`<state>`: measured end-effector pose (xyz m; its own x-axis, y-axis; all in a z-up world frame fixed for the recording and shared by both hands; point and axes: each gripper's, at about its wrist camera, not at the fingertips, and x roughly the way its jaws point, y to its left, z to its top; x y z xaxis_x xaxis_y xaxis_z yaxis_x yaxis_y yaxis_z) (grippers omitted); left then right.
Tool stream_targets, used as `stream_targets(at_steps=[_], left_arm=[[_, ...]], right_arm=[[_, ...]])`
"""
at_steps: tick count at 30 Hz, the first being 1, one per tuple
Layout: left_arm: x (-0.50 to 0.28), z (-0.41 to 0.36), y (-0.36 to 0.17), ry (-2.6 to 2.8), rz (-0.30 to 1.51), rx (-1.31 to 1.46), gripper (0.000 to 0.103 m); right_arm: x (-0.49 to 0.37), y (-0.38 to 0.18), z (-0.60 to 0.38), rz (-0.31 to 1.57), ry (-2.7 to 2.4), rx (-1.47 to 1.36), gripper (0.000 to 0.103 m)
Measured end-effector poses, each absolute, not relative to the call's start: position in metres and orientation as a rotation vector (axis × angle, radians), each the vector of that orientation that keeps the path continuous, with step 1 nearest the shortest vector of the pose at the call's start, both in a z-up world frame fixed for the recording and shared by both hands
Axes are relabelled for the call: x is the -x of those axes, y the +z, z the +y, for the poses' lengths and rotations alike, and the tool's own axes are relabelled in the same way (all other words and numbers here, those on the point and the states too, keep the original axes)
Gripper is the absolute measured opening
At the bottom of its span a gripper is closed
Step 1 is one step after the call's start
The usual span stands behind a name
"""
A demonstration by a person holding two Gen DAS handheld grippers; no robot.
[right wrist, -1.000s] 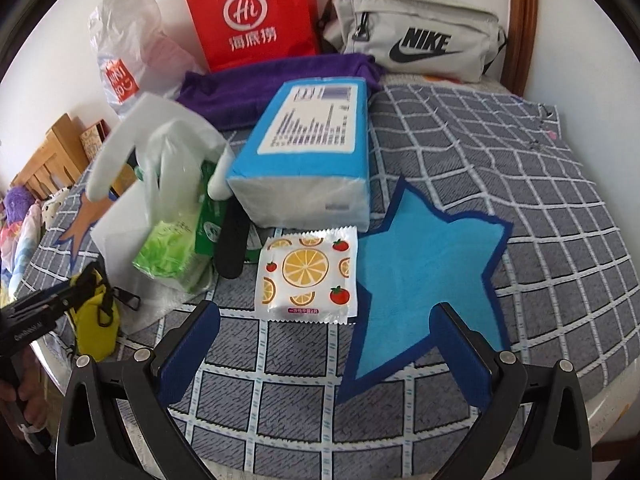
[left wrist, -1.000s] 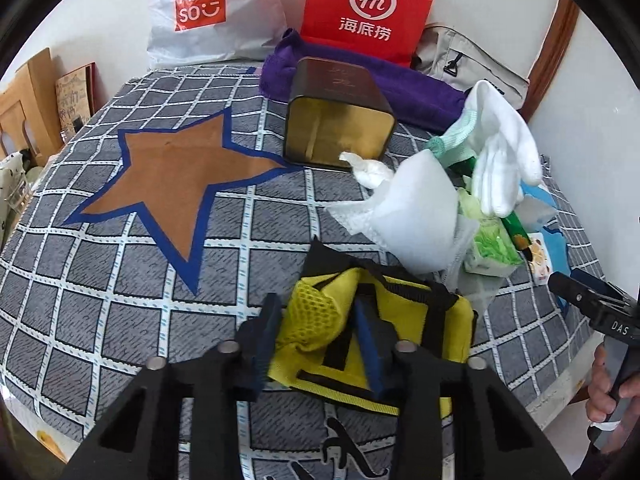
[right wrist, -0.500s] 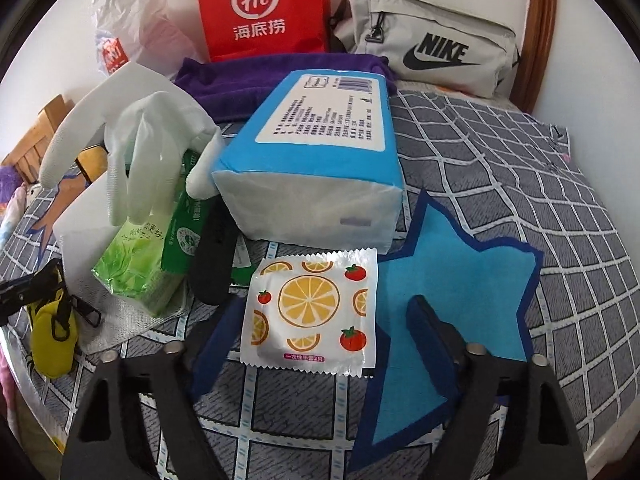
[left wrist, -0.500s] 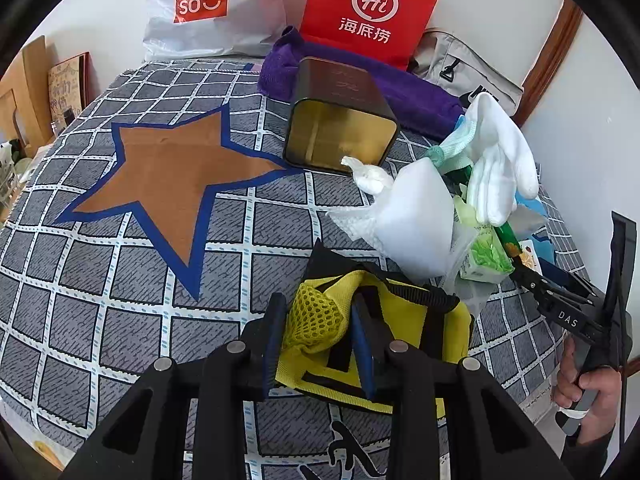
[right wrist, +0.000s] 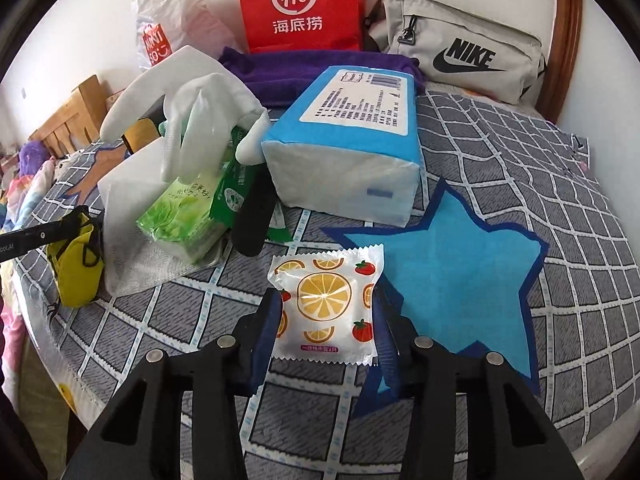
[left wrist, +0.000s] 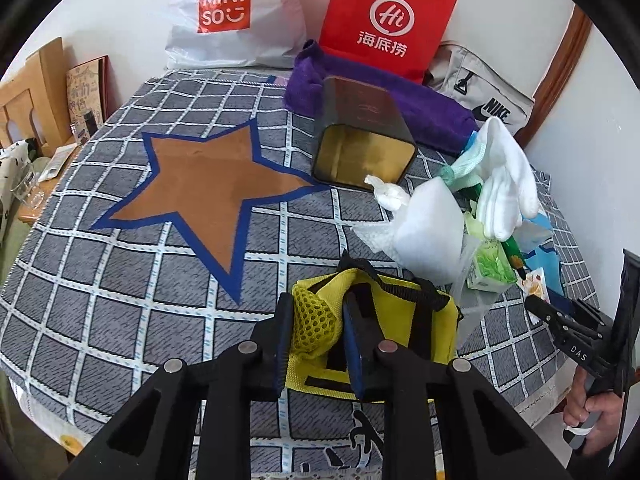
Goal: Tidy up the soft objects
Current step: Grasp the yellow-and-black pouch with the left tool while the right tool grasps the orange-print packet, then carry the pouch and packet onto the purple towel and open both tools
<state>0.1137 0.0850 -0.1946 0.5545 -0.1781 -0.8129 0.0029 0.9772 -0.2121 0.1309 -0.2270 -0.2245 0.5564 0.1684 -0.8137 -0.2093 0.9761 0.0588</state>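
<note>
A yellow pouch (left wrist: 404, 316) with a mesh pocket lies near the front edge of the checked cloth (left wrist: 120, 280). My left gripper (left wrist: 317, 304) has its jaws closing, and the pads pinch the bunched mesh. A small packet printed with oranges and strawberries (right wrist: 326, 300) lies flat beside the blue star patch (right wrist: 452, 280). My right gripper (right wrist: 326, 296) straddles the packet with its jaws closing. Its pads stand at the packet's two side edges and the packet is not squeezed. A brown star patch (left wrist: 200, 184) lies left of the pouch.
A heap sits between the stars: white gloves (right wrist: 200, 120), a green tissue pack (right wrist: 180, 216) and white foam (left wrist: 428, 224). A blue tissue block (right wrist: 352, 140), a gold tin (left wrist: 360, 148), a purple towel (left wrist: 420, 112), a red bag (left wrist: 384, 28) and a Nike bag (right wrist: 460, 48) stand behind.
The left jaws narrowed onto the pouch's mesh. The right jaws went from wide open to the packet's edges, and that gripper came closer over the packet.
</note>
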Motion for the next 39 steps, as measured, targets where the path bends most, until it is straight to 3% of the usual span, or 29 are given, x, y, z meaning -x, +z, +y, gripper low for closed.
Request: stream_targets(at_steps=[17,39], left_arm=[[-0.116,0.093,-0.132,-0.083,0.891,0.197,0.022],[-0.235,0.066,-0.068,-0.054,0.810,0.152,0.022]], right_arm=[[-0.123,-0.152,-0.239,0.848,0.244,0.008,0.044],[-0.245,-0.085,-0.231,0.778,0.250,-0.017,0.045]])
